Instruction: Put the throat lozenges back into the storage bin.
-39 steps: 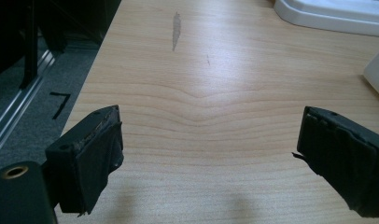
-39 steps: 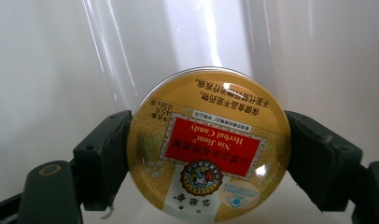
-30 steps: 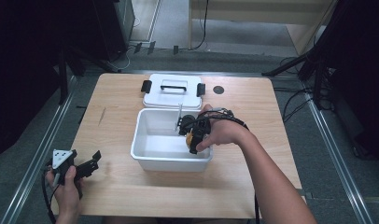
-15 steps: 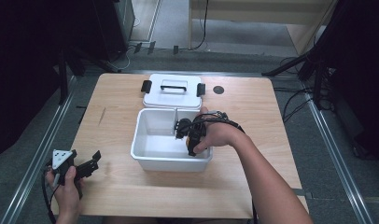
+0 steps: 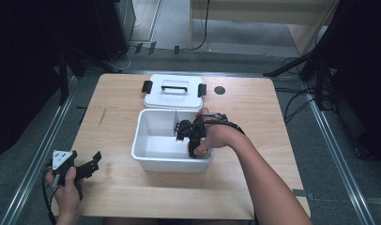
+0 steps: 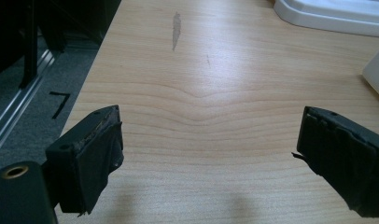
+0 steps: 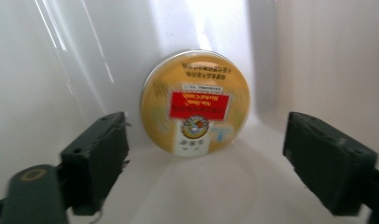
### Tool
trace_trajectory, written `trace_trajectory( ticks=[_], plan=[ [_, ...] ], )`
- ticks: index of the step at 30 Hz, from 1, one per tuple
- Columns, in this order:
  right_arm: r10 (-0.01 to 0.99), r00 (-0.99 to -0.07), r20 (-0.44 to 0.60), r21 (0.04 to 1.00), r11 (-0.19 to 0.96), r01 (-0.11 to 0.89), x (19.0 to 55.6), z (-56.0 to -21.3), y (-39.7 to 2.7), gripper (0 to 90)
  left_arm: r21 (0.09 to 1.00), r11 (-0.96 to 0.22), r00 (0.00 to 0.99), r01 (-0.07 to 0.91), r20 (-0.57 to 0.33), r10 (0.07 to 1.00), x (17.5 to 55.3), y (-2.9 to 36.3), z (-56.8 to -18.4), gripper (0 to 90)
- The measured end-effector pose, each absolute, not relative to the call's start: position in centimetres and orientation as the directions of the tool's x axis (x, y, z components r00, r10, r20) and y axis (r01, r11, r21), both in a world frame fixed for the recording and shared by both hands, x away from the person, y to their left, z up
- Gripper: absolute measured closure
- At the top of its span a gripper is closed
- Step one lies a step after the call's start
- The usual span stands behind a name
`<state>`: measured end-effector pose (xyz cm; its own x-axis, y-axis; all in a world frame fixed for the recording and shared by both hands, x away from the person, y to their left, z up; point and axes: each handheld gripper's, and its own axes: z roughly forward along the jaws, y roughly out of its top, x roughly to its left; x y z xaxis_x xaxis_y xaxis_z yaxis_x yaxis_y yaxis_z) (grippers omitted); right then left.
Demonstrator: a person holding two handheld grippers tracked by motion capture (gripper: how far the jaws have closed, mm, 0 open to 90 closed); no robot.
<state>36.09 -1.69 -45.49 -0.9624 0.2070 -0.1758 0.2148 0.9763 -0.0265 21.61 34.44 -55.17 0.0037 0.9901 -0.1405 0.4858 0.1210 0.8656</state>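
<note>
Right gripper view: right gripper (image 7: 204, 163), jaws just opening and clear of it, faces yellow round tin (image 7: 195, 102) dead ahead, leaning on white bin (image 7: 61, 70) wall; left gripper (image 6: 211, 158) agape, idle.

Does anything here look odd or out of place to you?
One thing: the round yellow tin in the white bin stands on edge against the wall, not flat. The right gripper, jaws just opened, is apart from it. The lid lies behind the bin.

The round yellow tin (image 7: 195, 102) bears a red label with upside-down white lettering, seemingly "Herbal Candy", while its smaller print around that label is too blurred to read.
</note>
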Motion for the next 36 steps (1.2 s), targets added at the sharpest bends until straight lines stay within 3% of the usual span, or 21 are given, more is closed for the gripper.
trace_trajectory(
  ticks=[5,8,11,14,27,30,36],
  plan=[
    [0.224,-0.958,-0.177,0.011,0.974,0.226,36.1,-44.8,-1.7,10.6,0.866,0.13,0.003,0.484,-0.15,0.989,21.6,34.5,-55.2,7.8],
    [0.268,-0.948,-0.173,0.067,0.963,0.26,36.1,-44.1,-1.9,14.9,0.867,0.128,0.004,0.482,-0.148,0.989,21.6,34.5,-55.2,7.8],
    [0.306,-0.939,-0.156,0.135,0.948,0.287,36.1,-43.0,-2.2,26.0,0.865,0.131,0.002,0.485,-0.151,0.988,21.6,34.6,-55.2,7.8],
    [0.348,-0.929,-0.124,0.219,0.923,0.316,36.1,-41.5,-2.7,28.8,0.866,0.132,0.001,0.482,-0.151,0.989,21.6,34.6,-55.2,7.8],
    [0.508,-0.855,-0.099,0.403,0.807,0.433,35.6,-37.9,-6.0,21.5,0.869,0.132,-0.005,0.478,-0.148,0.989,21.6,34.5,-55.2,8.3],
    [0.56,-0.828,-0.032,0.466,0.741,0.483,35.5,-37.2,-8.0,13.3,0.877,0.131,-0.02,0.463,-0.137,0.99,21.5,34.4,-55.1,13.4],
    [0.602,-0.797,-0.037,0.515,0.696,0.501,34.8,-36.8,-10.4,2.7,0.878,0.13,-0.02,0.461,-0.136,0.991,21.5,34.4,-55.1,13.7]
  ],
)
